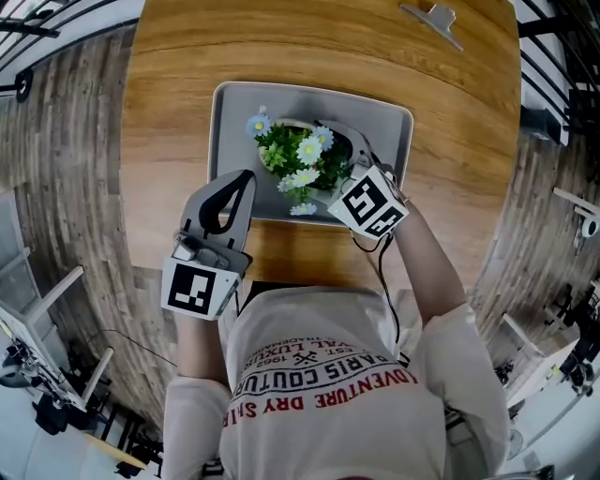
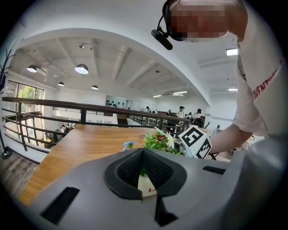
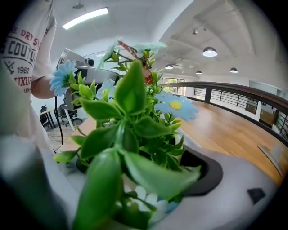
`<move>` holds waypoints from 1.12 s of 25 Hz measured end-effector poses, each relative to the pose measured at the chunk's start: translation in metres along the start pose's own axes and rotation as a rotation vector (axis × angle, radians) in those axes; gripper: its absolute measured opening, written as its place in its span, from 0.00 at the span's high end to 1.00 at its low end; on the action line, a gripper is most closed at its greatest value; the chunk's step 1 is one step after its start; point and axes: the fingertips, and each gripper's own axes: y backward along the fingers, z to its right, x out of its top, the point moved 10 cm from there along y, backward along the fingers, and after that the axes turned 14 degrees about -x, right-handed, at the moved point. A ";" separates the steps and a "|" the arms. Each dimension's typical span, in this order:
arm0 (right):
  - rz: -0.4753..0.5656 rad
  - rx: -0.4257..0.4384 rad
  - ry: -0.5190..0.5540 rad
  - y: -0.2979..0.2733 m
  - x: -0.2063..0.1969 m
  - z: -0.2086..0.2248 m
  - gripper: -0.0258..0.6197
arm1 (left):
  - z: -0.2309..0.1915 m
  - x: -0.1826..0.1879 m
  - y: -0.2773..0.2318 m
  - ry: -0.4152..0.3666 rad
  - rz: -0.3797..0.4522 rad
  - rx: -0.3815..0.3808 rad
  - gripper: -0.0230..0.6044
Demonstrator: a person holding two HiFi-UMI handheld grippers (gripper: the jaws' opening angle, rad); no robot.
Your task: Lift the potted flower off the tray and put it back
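The potted flower (image 1: 300, 155), green leaves with white and blue daisies in a white pot, stands in the grey tray (image 1: 234, 112) on the round wooden table (image 1: 169, 112). My right gripper (image 1: 330, 150) reaches in from the near right, its jaws closed around the pot. In the right gripper view the potted flower (image 3: 135, 121) fills the space between them. I cannot tell whether the pot rests on the tray or is raised. My left gripper (image 1: 246, 178) hovers over the tray's near left edge, shut and empty. In the left gripper view, the potted flower (image 2: 159, 141) shows beyond the left gripper (image 2: 143, 152).
A metal clip-like object (image 1: 431, 17) lies at the table's far edge. A dark railing (image 2: 67, 108) runs behind the table. The person's torso is close to the near table edge. Wood-plank floor (image 1: 66, 141) surrounds the table.
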 end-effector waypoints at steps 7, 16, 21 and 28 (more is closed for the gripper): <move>0.036 -0.003 0.006 -0.002 0.000 0.001 0.24 | 0.006 -0.006 0.000 0.034 -0.005 0.054 0.94; 0.096 -0.054 -0.001 0.012 0.004 -0.001 0.24 | 0.011 0.005 0.008 0.012 -0.003 0.102 0.94; 0.148 -0.142 -0.005 0.038 0.039 0.000 0.24 | 0.014 0.017 0.020 -0.017 0.031 0.098 0.94; 0.202 -0.339 -0.100 0.104 0.069 0.013 0.24 | 0.024 0.052 0.019 -0.120 0.067 0.016 0.94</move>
